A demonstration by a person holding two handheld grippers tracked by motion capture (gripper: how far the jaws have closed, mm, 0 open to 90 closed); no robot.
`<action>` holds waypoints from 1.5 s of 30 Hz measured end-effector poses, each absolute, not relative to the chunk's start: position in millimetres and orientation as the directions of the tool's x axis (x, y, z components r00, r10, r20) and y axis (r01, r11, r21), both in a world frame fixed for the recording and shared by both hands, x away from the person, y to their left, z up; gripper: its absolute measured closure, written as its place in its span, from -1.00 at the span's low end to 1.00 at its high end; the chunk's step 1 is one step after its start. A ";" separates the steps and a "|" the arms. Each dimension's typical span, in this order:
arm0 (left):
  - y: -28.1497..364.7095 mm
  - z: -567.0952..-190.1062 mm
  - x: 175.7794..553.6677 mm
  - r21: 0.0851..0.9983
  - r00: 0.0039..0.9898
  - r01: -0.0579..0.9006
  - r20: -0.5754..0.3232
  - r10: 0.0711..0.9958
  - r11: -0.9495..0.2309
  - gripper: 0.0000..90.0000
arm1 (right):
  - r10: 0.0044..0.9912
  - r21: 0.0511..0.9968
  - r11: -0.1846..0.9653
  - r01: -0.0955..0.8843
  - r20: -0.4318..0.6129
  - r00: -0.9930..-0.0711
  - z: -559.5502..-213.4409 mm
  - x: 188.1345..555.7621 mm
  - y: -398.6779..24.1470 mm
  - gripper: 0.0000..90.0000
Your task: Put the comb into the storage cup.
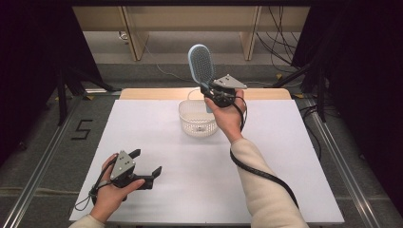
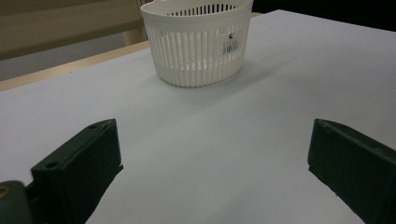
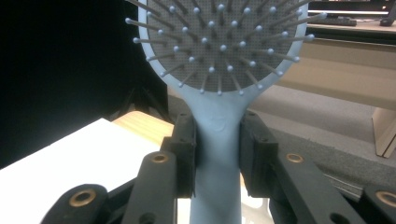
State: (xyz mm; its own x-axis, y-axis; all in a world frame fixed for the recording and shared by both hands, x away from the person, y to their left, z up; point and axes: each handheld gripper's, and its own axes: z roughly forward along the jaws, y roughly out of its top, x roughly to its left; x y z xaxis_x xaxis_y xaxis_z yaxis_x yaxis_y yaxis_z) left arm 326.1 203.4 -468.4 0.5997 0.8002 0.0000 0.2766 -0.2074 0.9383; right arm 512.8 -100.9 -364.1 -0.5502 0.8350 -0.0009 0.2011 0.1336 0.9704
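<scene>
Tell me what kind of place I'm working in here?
Likely a lab or recording rig rather than a home: a white-topped table framed by metal rails on the floor, dark curtains on both sides, and loose cables behind it. On it stands a white basket.

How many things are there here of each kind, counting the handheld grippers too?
Hairbrush, light blue: 1
Basket, white: 1
Grippers, black: 2, the left gripper and the right gripper
Total: 4
</scene>
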 end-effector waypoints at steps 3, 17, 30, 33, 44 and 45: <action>203.4 -468.4 326.0 0.938 0.600 0.277 0.001 0.800 -0.208 -0.95 | 0.833 0.970 0.136 0.202 -0.002 -0.554 -364.8 513.2 -100.5 0.56; 203.5 -468.3 325.9 0.938 0.600 0.276 0.002 0.800 -0.210 -0.95 | 0.831 0.969 0.144 0.199 -0.009 -0.556 -368.8 515.4 -99.4 0.56; 203.6 -468.4 326.0 0.938 0.601 0.276 0.002 0.799 -0.210 -0.95 | 0.824 0.965 0.174 0.197 -0.033 -0.566 -372.4 517.1 -97.5 0.56; 203.6 -468.4 326.0 0.938 0.601 0.276 0.002 0.799 -0.210 -0.95 | 0.823 0.965 0.175 0.195 -0.035 -0.567 -372.8 517.5 -97.4 0.56; 203.8 -468.3 326.0 0.937 0.602 0.277 0.001 0.799 -0.210 -0.95 | 0.819 0.963 0.186 0.194 -0.043 -0.572 -376.4 518.7 -97.0 0.56; 203.8 -468.4 326.0 0.938 0.602 0.277 0.001 0.799 -0.210 -0.95 | 0.819 0.963 0.186 0.194 -0.043 -0.572 -376.6 519.0 -97.0 0.56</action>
